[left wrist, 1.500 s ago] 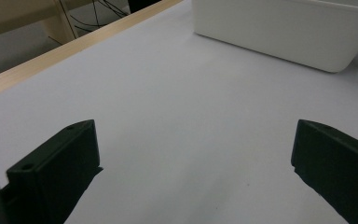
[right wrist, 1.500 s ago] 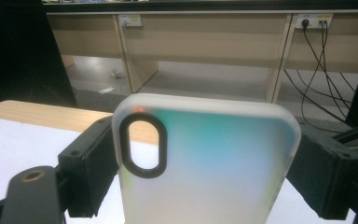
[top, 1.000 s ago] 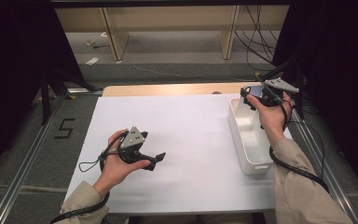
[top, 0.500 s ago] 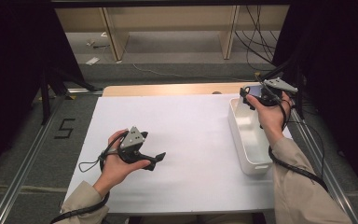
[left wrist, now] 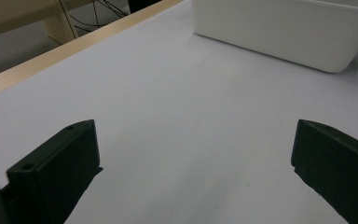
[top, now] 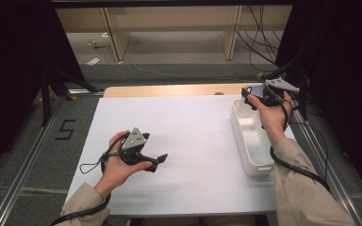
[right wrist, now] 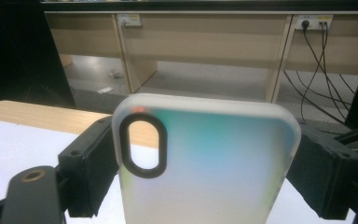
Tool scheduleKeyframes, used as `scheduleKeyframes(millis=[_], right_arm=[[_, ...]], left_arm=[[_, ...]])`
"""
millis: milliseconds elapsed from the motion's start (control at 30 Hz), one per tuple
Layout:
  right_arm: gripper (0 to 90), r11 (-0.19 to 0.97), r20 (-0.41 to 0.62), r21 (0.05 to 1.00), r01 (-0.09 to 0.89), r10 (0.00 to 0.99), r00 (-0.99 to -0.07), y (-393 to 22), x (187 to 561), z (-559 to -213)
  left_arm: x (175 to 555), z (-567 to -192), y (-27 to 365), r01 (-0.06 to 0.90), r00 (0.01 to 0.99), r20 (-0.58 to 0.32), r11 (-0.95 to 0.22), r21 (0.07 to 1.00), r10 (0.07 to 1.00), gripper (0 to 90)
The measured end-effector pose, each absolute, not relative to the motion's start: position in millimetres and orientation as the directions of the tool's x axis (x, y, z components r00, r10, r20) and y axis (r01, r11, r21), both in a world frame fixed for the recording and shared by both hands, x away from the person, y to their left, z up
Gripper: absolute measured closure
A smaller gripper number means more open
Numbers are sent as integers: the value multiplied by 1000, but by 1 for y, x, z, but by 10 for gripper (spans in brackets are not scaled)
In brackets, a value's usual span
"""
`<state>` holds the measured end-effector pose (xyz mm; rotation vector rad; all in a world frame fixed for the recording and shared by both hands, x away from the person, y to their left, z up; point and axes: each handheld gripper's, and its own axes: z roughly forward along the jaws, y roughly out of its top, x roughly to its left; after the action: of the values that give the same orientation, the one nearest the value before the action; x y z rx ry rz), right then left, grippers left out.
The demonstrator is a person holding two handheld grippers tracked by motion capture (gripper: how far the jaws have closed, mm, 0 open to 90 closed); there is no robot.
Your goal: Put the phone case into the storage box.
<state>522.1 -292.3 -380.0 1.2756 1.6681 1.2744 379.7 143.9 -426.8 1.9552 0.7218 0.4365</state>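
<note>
You are working at a table (top: 188,141) covered in smooth white sheet, with a bare wooden strip along its far edge and shelving legs and loose cables on the floor beyond. A long, rounded white plastic bin (top: 253,141) is sitting along the right side. Your right gripper (top: 259,96) is hovering over the bin's far end, its jaws clamping the two long sides of a frosted, translucent phone case (right wrist: 205,163) with rounded corners and a black-rimmed oval camera cutout. Your left gripper (top: 158,161) is resting low over the bare sheet near you, well apart from the bin, jaws spread wide with nothing between them.
</note>
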Motion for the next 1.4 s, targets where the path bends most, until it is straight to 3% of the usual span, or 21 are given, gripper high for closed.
scheduleKeyframes(millis=[1400], right_arm=[[178,58,34,952,300,955,-294,-286,532,-385]], left_arm=[[380,-427,144,305,759,-2,-352,885,651,6]])
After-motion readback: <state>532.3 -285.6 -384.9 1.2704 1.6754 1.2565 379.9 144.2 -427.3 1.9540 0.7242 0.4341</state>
